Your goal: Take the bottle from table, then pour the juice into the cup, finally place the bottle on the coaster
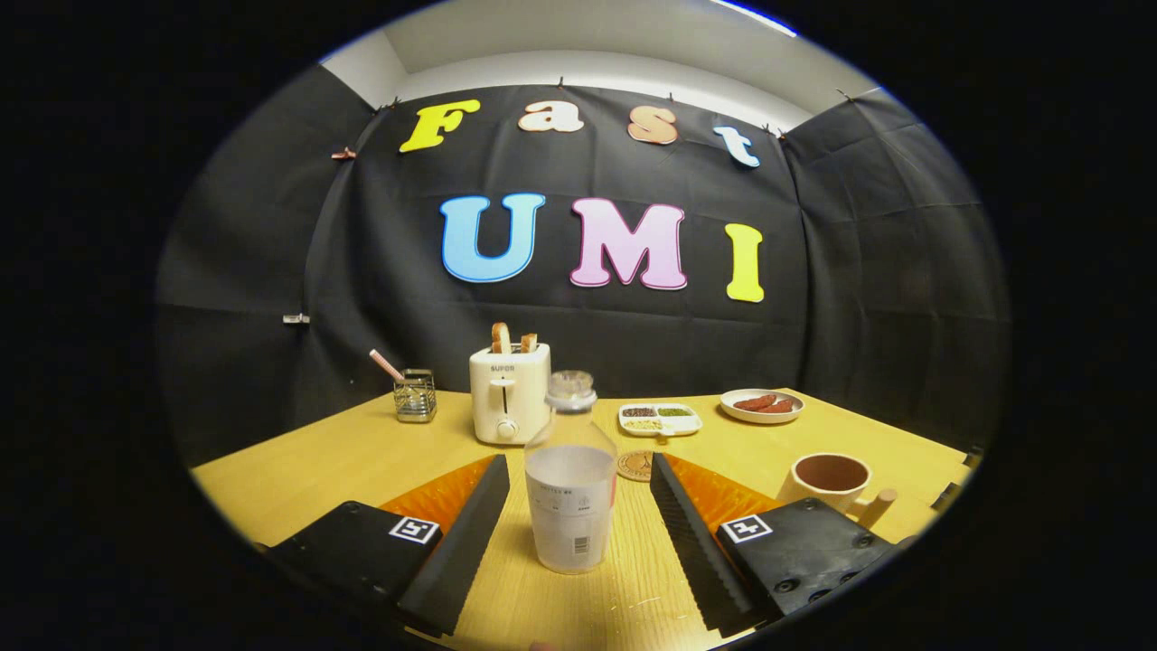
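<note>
We find the gripper [578,475] spread wide, gripping nothing. The bottle [570,493] stands upright on the bench [307,461] between its fingers, touching neither. Cup [830,481] sits beyond the right finger.

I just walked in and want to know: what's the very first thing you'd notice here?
The clear bottle stands upright on the wooden table, right between the open gripper fingers, which are not touching it. Beyond it sits a white toaster with bread poking out. The cup waits beside the right finger, and a round coaster peeks out just behind the bottle.
</note>
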Demonstrator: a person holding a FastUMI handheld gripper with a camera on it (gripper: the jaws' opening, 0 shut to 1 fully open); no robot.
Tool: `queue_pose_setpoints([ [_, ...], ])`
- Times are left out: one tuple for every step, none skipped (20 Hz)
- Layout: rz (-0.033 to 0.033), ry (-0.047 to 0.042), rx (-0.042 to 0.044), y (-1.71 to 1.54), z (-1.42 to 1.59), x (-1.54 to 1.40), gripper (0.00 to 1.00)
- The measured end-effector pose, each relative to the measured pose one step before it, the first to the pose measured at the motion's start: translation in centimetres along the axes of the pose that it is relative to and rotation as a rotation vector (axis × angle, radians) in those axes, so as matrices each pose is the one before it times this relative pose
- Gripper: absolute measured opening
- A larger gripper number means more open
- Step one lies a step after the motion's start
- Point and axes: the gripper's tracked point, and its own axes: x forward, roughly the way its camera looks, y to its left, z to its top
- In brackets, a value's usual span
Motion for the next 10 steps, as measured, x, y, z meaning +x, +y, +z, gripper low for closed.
queue_pose_setpoints([
  [0.00531, -0.00031, -0.00984, 0.215, -0.615, 0.437, 0.97],
  [0.00125, -0.00139, -0.00355, 0.076, -0.434, 0.479, 0.97],
  [-0.00100, -0.00149, 0.00442, 0.078, -0.495, 0.481, 0.97],
  [-0.00004, -0.00185, 0.00958, 0.153, -0.235, 0.487, 0.97],
  [0.00234, -0.00481, 0.00948, 0.258, -0.142, 0.459, 0.97],
  [-0.00721, -0.00511, 0.00231, 0.011, -0.057, 0.479, 0.97],
  [-0.01051, -0.00187, -0.00027, -0.241, -0.028, 0.457, 0.97],
  [-0.00545, 0.00036, 0.00214, -0.089, -0.111, 0.390, 0.97],
  [-0.00138, 0.00223, 0.00292, 0.057, -0.169, 0.356, 0.97],
  [-0.00279, 0.00073, 0.00301, -0.022, -0.038, 0.249, 0.97],
])
